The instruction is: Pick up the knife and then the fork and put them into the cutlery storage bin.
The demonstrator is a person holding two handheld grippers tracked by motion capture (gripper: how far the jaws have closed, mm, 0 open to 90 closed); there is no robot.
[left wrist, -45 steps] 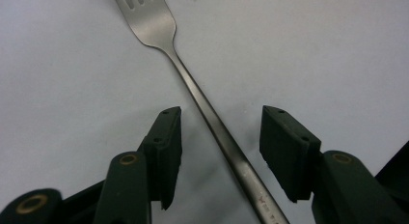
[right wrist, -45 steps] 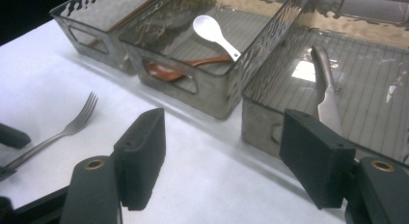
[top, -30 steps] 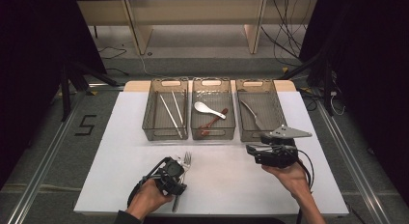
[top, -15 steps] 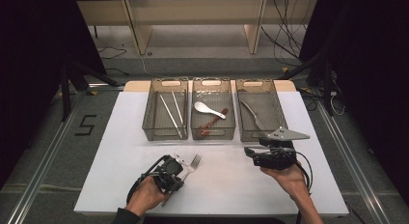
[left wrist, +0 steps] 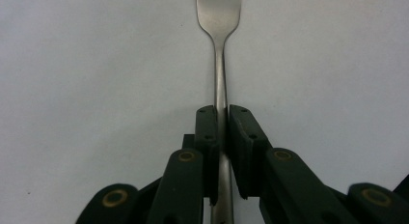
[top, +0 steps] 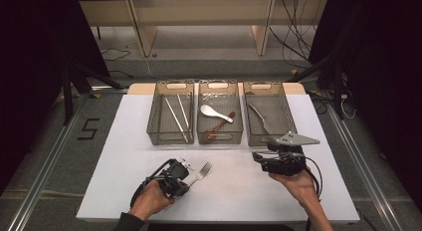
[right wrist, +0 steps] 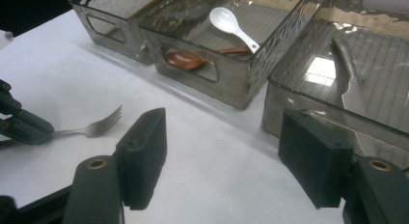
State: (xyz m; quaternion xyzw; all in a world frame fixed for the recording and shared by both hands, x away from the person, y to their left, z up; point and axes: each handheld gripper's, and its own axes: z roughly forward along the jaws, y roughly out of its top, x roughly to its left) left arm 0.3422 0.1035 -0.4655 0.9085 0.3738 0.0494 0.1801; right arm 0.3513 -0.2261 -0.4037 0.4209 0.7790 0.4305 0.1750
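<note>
The left gripper (top: 183,172) is a black block with a black cable looping behind it. In the left gripper view its 2 jaws are black bars with round brass rings and small screw holes. The right gripper (top: 259,157) is black too, with a grey 3-cornered plate on top and a black cable. The left arm wears a dark sleeve.

fork (left wrist: 220,64): shiny metal | table (top: 124,181): matt white | bins (top: 170,136): smoky clear plastic

forks 1 (top: 200,172) | bins 3 (top: 170,85) | spoons 2 (top: 215,112) | chopsticks 2 (top: 175,118) | knives 1 (top: 261,118) — claws 2 (top: 185,166)
</note>
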